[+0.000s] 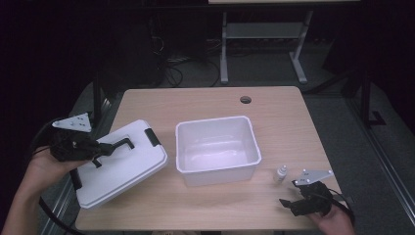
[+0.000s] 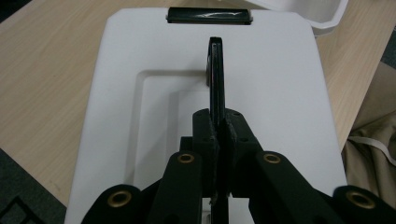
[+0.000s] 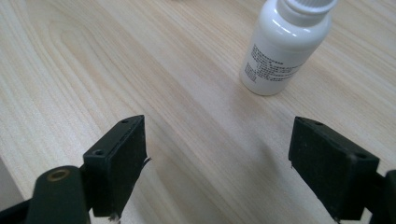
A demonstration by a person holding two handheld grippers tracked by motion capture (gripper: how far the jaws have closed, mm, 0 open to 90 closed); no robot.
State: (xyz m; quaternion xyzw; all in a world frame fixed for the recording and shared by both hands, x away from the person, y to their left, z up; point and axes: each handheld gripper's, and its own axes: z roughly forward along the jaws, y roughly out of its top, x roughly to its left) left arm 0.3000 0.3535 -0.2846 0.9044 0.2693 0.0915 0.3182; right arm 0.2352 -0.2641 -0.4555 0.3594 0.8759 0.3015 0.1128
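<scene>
A white box lid (image 1: 125,171) sits at the table's left and overhangs its edge; whether it rests flat or is lifted I cannot tell. My left gripper (image 1: 100,152) is shut on the lid's thin black handle (image 1: 117,145). In the left gripper view the jaws (image 2: 219,128) pinch the upright handle (image 2: 215,70) over the lid (image 2: 271,93). A small white dropper bottle (image 1: 280,174) stands to the right of the open white bin (image 1: 215,120). My right gripper (image 1: 288,203) is open just in front of the bottle, with bare wood between its pads (image 3: 116,158) and the bottle (image 3: 280,46) beyond them.
The lid carries a black latch (image 2: 209,15) at its far end, close to the bin's corner (image 2: 327,16). The wooden table (image 1: 195,103) has a cable hole (image 1: 245,100) at the back. Beige fabric (image 2: 369,149) lies past the table's edge. Desk legs and cables stand on the floor behind.
</scene>
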